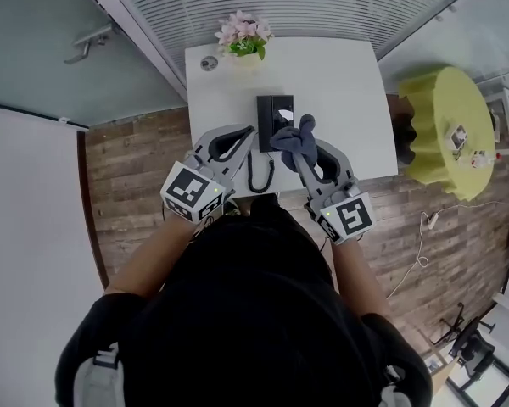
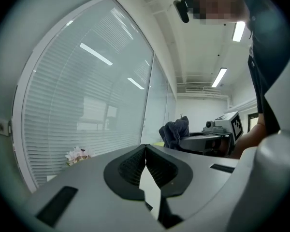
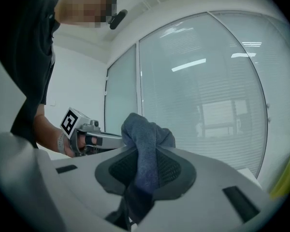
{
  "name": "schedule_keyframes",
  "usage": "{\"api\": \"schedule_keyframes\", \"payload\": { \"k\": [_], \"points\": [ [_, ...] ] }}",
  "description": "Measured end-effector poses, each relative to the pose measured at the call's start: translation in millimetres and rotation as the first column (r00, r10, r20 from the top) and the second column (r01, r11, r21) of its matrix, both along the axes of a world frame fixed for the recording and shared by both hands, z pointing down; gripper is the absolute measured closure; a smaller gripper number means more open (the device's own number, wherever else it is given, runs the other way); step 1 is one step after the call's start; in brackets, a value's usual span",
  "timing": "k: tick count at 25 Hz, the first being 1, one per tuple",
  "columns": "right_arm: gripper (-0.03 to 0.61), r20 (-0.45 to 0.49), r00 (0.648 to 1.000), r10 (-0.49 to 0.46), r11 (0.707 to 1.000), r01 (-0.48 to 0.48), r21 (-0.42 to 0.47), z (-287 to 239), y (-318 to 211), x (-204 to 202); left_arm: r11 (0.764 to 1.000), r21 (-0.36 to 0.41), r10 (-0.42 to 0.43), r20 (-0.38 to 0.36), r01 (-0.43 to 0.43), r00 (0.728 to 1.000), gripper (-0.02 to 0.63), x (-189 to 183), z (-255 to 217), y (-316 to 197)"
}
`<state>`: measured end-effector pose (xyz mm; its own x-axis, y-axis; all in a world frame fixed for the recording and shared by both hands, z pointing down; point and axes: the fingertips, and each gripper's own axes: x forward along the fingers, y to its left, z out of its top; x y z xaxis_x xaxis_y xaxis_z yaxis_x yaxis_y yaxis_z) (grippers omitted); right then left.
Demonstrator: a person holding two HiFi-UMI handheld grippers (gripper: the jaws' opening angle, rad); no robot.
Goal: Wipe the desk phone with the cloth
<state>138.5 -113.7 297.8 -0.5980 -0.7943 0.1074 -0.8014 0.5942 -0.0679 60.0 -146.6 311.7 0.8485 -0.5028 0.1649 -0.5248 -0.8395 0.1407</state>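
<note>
Now cloth (image 3: pixel 145 129) in right gripper (image 1: pixel 302 161) (bunched)

We see only the left strip of the phone (image 1: pixel 265 125); the cloth (image 1: pixel 293 138) and the right gripper (image 1: pixel 300 153) cover the rest. In the right gripper view, the cloth's lower end disappears between the jaws. The small things (image 1: pixel 459 136) on the yellow table (image 1: pixel 437 113) are too small to tell.

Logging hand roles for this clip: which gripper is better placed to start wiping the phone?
Right. The right gripper is clamped on the cloth over the desk phone; the left gripper is shut and empty.
</note>
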Motion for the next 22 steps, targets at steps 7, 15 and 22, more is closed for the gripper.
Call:
{"api": "schedule_keyframes", "payload": {
  "k": [7, 15, 22],
  "points": [
    [0.488, 0.038, 0.999, -0.003, 0.992, -0.001, 0.126, -67, -14, -7, 0.995, 0.096, 0.027, -0.028, -0.024, 0.999, 0.603, 4, -54, 0],
    [0.488, 0.03, 1.0, -0.004, 0.986, -0.001, 0.167, -89, -30, -5, 0.983, 0.181, 0.039, -0.021, -0.035, 0.999, 0.603, 14, -84, -5],
    [0.488, 0.01, 1.0, -0.013, 0.984, 0.011, 0.177, -90, -33, -5, 0.983, 0.176, 0.053, -0.013, -0.05, 0.998, 0.603, 18, -81, -7]
  ]
}}
